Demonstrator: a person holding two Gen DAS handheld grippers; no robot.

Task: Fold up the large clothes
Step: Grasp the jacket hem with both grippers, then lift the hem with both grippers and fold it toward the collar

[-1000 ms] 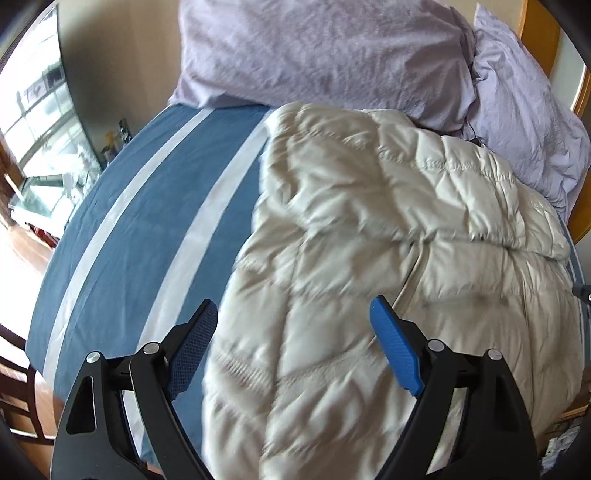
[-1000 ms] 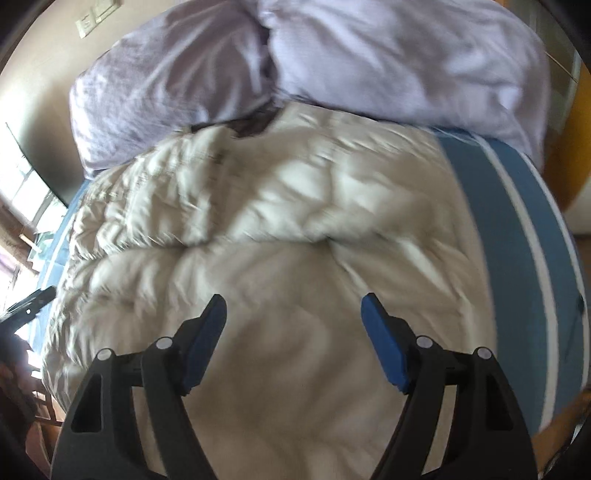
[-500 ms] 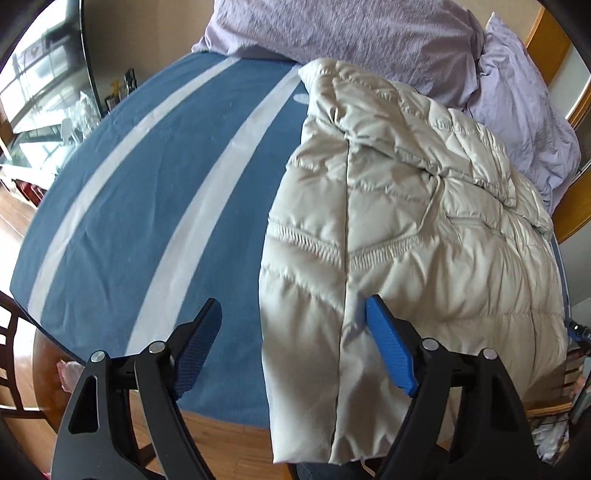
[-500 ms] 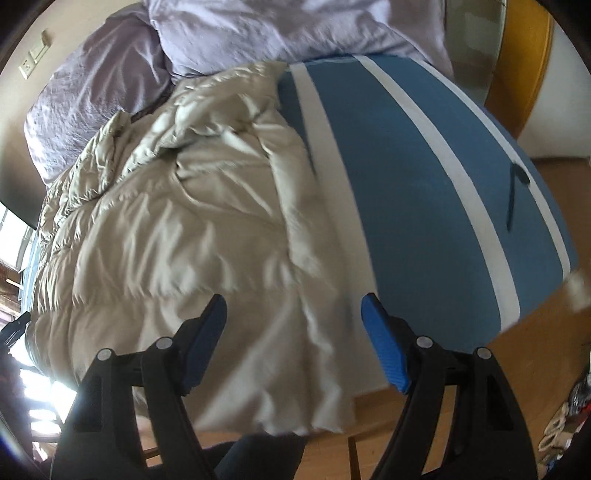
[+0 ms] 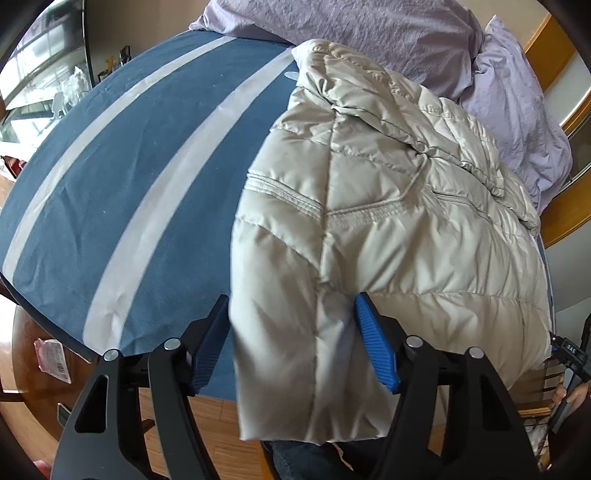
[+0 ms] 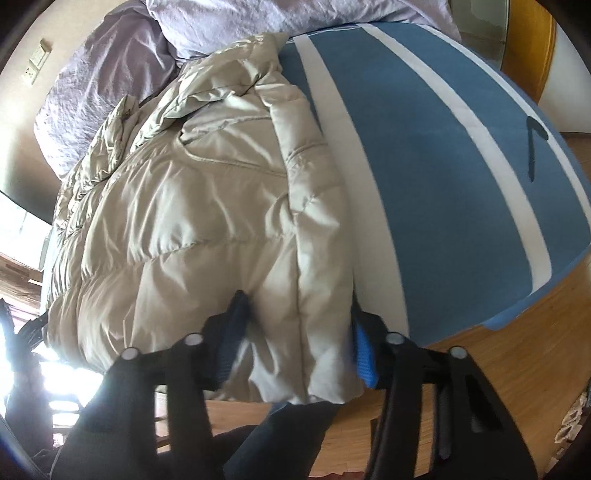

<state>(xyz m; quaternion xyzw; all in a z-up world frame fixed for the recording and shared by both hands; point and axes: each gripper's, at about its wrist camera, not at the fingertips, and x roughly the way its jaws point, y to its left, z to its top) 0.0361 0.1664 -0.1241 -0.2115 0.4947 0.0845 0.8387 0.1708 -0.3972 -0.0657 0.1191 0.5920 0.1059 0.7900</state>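
Observation:
A beige quilted puffer jacket [image 5: 388, 221] lies on a blue bedsheet with white stripes [image 5: 122, 177], its hem hanging over the near bed edge. My left gripper [image 5: 288, 343] is open, its jaws either side of the jacket's left hem corner. The jacket also shows in the right wrist view [image 6: 207, 221]. My right gripper [image 6: 295, 339] is open, its jaws straddling the jacket's right hem corner, the fabric between the blue pads [image 6: 364, 362].
Lilac pillows [image 5: 369, 33] lie at the bed's head beyond the jacket. Wooden floor [image 6: 498, 369] lies below the bed edge. A wooden headboard frame [image 5: 565, 221] stands at right. A dark object [image 6: 533, 144] lies on the sheet at right.
Both grippers pulled back from over the jacket to the near bed edge and dropped onto the hem corners. Jaws have narrowed slightly around the fabric.

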